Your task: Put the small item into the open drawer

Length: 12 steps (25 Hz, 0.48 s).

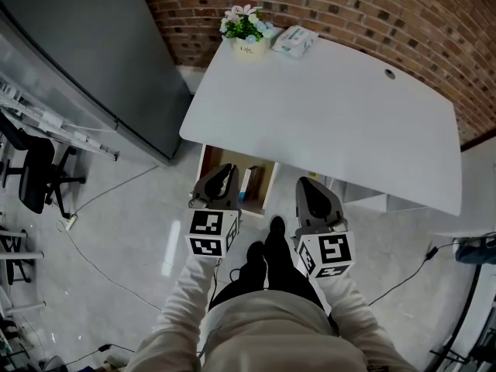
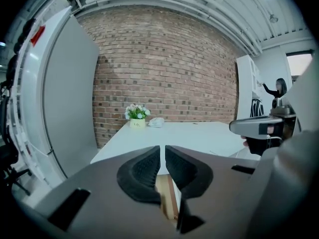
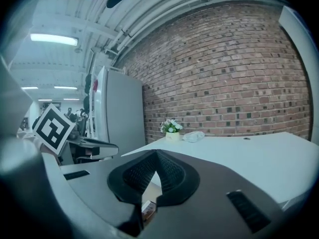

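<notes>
The desk [image 1: 333,107] top is mostly bare; only a flower pot [image 1: 246,31] and a white packet [image 1: 295,41] sit at its far edge. The open drawer [image 1: 270,180] sticks out under the near edge, free from above. A big grey cabinet [image 1: 93,60] blocks the left.

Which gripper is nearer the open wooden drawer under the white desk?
Left. The left gripper hangs over the wooden drawer; the right gripper is off to the drawer's right.

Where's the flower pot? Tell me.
In the head view the flower pot stands at the far left corner of the table by the brick wall, left of the tissue pack.
</notes>
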Each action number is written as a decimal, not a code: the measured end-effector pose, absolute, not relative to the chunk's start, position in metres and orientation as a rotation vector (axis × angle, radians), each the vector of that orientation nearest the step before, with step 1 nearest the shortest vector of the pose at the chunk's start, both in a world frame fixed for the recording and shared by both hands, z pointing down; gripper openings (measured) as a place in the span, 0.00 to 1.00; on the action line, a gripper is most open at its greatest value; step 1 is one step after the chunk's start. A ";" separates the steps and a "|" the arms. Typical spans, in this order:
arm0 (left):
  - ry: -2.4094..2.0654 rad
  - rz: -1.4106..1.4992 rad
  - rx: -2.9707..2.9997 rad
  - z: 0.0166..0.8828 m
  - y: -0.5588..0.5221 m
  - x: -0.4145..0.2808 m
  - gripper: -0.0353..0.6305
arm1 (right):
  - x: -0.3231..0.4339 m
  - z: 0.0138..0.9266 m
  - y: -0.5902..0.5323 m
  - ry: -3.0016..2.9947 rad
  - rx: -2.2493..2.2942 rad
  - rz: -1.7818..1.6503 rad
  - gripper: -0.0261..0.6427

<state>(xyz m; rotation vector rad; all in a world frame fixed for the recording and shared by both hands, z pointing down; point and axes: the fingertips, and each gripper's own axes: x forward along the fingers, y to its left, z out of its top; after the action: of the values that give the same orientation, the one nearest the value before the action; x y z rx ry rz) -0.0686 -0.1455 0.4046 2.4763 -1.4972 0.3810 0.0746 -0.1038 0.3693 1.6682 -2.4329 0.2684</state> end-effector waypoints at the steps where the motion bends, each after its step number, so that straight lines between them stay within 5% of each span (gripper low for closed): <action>1: -1.504 0.367 2.479 0.400 -0.143 -0.071 0.12 | 0.075 0.368 -0.103 -2.432 1.673 0.266 0.08; 12: -1.524 0.272 2.514 0.370 -0.115 -0.084 0.08 | 0.074 0.353 -0.089 -2.430 1.700 0.207 0.08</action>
<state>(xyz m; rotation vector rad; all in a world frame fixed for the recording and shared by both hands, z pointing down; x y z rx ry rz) -0.0838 -0.1151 0.3701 2.5140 -1.5245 0.2719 0.0743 -0.0886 0.3526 1.7003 -2.4295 0.2072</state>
